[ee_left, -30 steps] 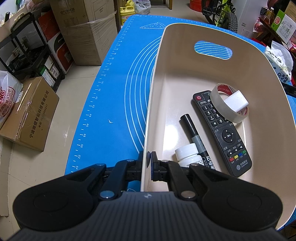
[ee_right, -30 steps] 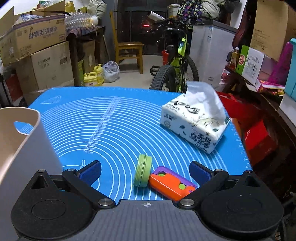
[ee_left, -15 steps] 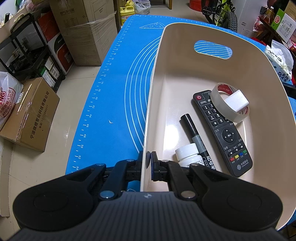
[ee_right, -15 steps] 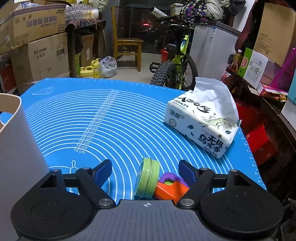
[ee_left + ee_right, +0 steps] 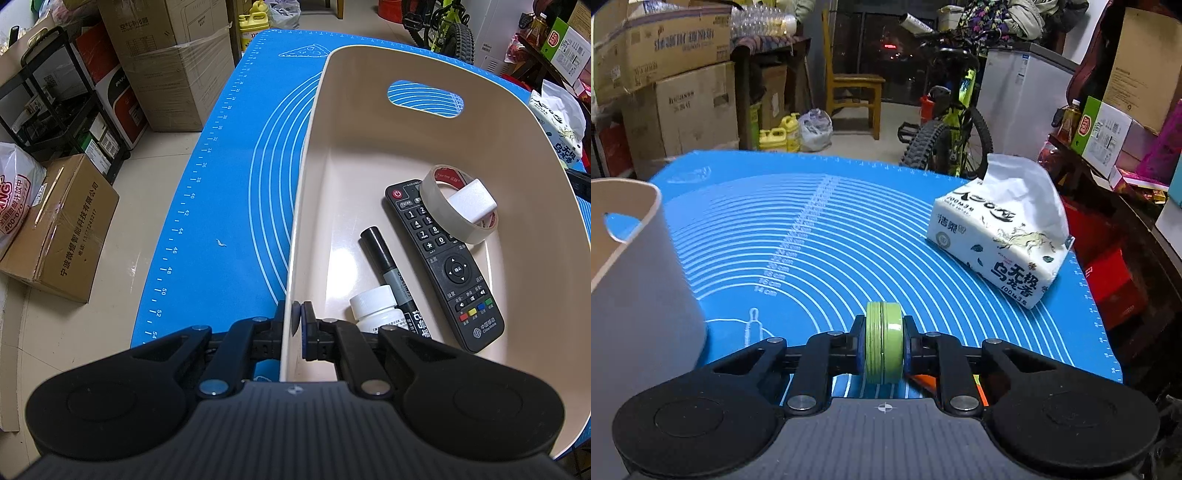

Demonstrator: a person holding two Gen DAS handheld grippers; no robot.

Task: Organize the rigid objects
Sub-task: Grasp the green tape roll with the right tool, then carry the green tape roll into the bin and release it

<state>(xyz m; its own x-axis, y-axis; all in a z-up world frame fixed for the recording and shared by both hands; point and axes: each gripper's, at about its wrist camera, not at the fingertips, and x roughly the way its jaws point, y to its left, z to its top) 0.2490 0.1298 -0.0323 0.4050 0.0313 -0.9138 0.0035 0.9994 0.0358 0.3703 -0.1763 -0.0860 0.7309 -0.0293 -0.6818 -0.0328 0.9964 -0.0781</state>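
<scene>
Green round tin point(image 5: 884, 342), a flat screw-lid disc of metal standing on its edge, sits clamped between the pads of the right gripper point(image 5: 884, 345), whose jaws have just been closing onto its two flat faces. It is low over the blue silicone baking mat point(image 5: 820, 236), to the right of the beige plastic bin point(image 5: 635, 258). I would judge it light and stiff, with smooth painted faces that could slide if the squeeze were slack; holding it across the faces, as now, looks the sound way, since the rim would roll. Just behind the right pad an orange plastic toy point(image 5: 919, 380) peeps out, mostly hidden.

On the bin's near left side the left gripper point(image 5: 297, 321) is clenched on the bin's wall, one pad outside and one inside, steadying it. Inside the bin, nearest that grip, stands a white plastic pill bottle point(image 5: 376, 310), with a black marker pen point(image 5: 391, 280) touching it, a black remote control point(image 5: 447, 266) beyond, and a roll of clear tape point(image 5: 458, 203) resting on the remote with a white block point(image 5: 472, 201) in its hole.

Farther off, right of the bin, lies a soft pack of tissues point(image 5: 1001, 236).
</scene>
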